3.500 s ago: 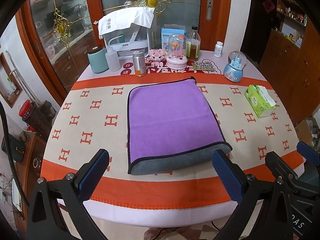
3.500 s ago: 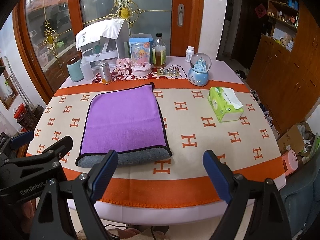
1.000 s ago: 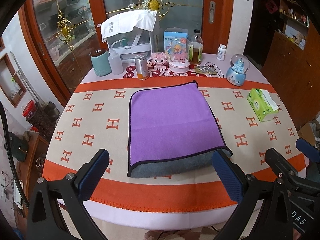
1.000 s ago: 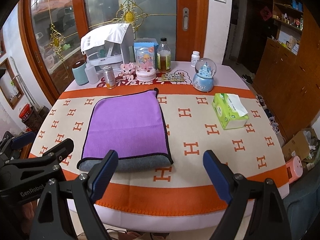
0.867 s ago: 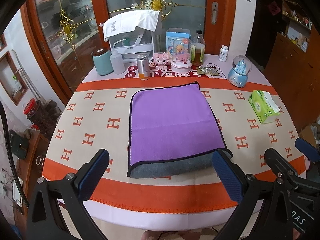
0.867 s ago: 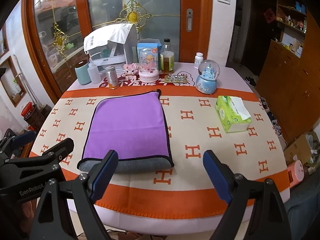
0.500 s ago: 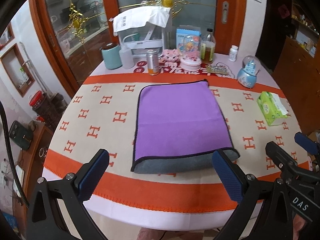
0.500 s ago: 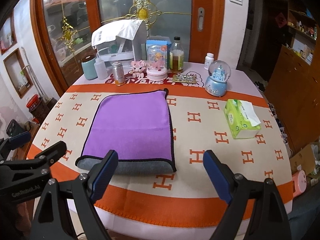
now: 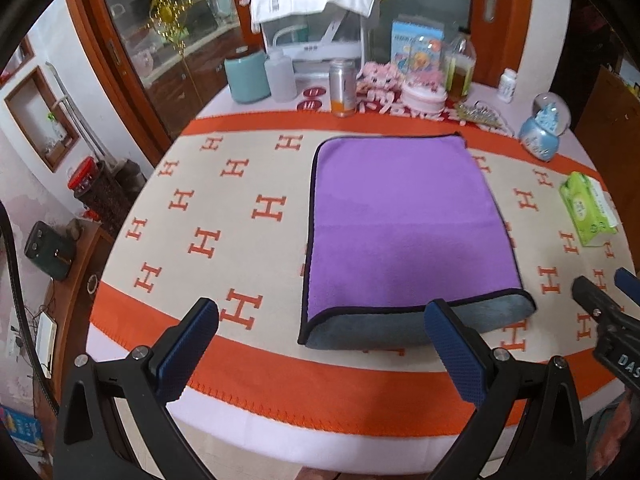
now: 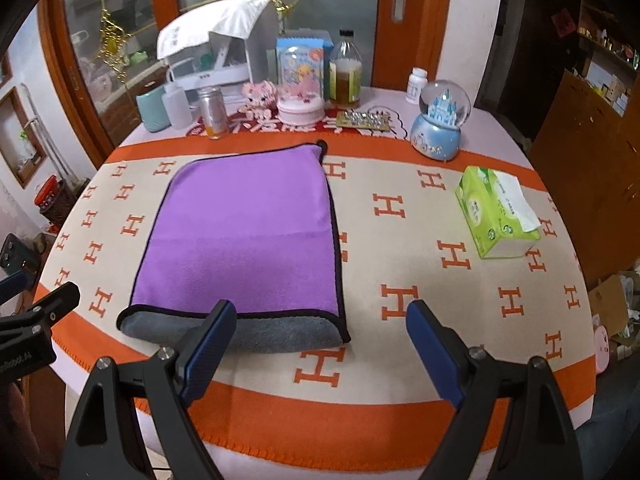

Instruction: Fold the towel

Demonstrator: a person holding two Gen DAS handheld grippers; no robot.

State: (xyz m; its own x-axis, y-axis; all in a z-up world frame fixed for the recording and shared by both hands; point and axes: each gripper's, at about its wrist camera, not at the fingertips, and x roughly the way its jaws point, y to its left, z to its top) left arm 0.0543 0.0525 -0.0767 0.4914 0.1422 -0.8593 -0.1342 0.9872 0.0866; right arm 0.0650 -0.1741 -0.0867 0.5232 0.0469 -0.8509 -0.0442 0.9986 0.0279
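Note:
A purple towel [image 9: 404, 220] with a black edge and grey underside lies folded flat on the round table; its fold faces the near edge. It also shows in the right wrist view [image 10: 248, 232]. My left gripper [image 9: 320, 332] is open and empty, above the table's near edge, in front of the towel's near left part. My right gripper [image 10: 320, 336] is open and empty, above the near edge by the towel's near right corner. Neither gripper touches the towel.
The table wears an orange and cream cloth [image 10: 420, 280] with H marks. A green tissue box [image 10: 496, 212] lies at the right. A snow globe [image 10: 440, 120], bottles, a can [image 9: 343, 88] and a white rack [image 9: 320, 12] stand along the far edge.
Both grippers have pulled back and risen a little, and the left view has swung left. The towel has not moved.

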